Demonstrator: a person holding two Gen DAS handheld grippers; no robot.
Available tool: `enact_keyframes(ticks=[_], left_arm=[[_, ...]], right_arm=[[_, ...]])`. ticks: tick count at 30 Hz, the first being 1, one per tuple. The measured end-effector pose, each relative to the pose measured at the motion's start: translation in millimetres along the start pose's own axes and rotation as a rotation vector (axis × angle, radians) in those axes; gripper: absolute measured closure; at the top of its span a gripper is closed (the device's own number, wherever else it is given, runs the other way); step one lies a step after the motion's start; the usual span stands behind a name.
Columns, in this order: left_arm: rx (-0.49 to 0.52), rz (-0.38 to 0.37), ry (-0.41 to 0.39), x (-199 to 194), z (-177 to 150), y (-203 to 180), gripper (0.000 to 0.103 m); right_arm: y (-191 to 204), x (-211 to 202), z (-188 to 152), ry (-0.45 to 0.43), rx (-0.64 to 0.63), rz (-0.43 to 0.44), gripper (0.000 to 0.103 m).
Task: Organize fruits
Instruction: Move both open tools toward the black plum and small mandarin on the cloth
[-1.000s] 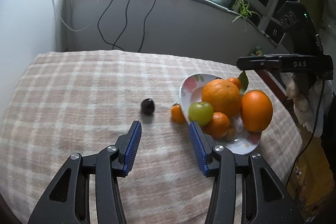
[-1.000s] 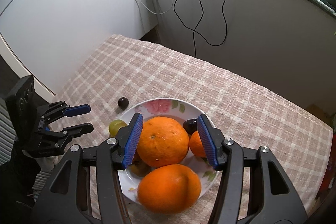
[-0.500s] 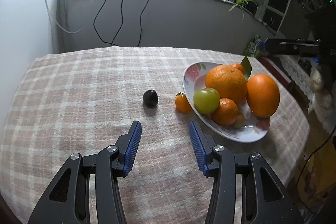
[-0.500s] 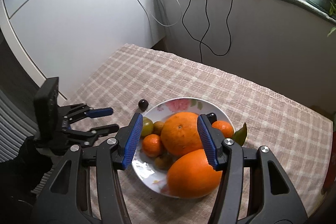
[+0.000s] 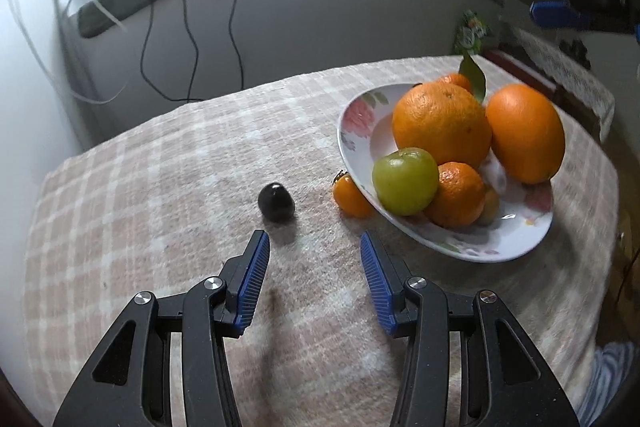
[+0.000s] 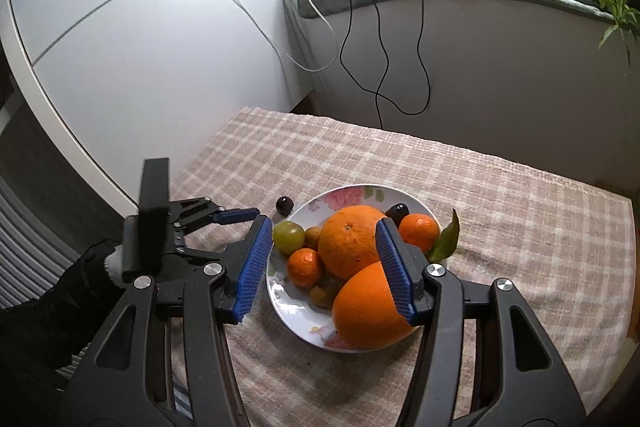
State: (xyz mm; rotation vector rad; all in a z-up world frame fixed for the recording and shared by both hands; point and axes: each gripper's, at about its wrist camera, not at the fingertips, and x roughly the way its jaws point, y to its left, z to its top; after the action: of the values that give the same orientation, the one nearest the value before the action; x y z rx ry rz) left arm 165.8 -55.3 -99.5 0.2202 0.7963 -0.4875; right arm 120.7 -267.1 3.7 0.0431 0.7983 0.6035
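Two loose fruits lie on the checked woven tablecloth [image 5: 160, 187]: one small glossy dark plum [image 5: 276, 203], ovoid, and one small orange persimmon-like fruit [image 5: 350, 197], which touches the plate's outer rim. The plum lies apart from both, to the left.

One shallow floral ceramic plate [image 5: 500, 241] holds two large dimpled oranges [image 5: 442, 125] [image 5: 527, 133], two small mandarins [image 5: 460, 194] [image 6: 419, 231], one smooth green fruit [image 5: 405, 181], one dark plum [image 6: 397, 213] and one green leaf [image 5: 473, 77]. Small yellowish fruits sit half hidden beneath them; their number cannot be told.

Left gripper [image 5: 314, 241]: jaws apart, nothing between the ribbed blue pads, above bare cloth near the loose plum.

Right gripper [image 6: 324, 231]: jaws apart, empty, above the plate.

Bare cloth extends left of and behind the plum. The table's left edge is near a white wall.
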Motion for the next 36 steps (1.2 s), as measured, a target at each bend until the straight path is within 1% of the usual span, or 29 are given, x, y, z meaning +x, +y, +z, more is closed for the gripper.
enact_keyframes(ticks=[4, 9, 18, 27, 31, 36], left_arm=[[0.049, 0.003, 0.021, 8, 4, -2, 0.057], [0.087, -0.020, 0.050, 18, 5, -6, 0.057], [0.114, -0.039, 0.049, 28, 17, -9, 0.057], [0.060, -0.024, 0.044, 32, 19, 3, 0.058], [0.018, -0.017, 0.044, 34, 20, 13, 0.058], [-0.007, 0.010, 0.048, 38, 24, 21, 0.058]], right_arm=[[-6, -4, -1, -0.007, 0.030, 0.005, 0.047], [-13, -8, -2, -0.011, 0.055, 0.001, 0.047], [-22, -12, -4, -0.011, 0.096, 0.004, 0.047], [-23, -7, -7, 0.005, 0.100, 0.011, 0.047], [-19, -4, -7, 0.017, 0.090, 0.017, 0.047], [-13, 3, -4, 0.036, 0.061, 0.024, 0.047]])
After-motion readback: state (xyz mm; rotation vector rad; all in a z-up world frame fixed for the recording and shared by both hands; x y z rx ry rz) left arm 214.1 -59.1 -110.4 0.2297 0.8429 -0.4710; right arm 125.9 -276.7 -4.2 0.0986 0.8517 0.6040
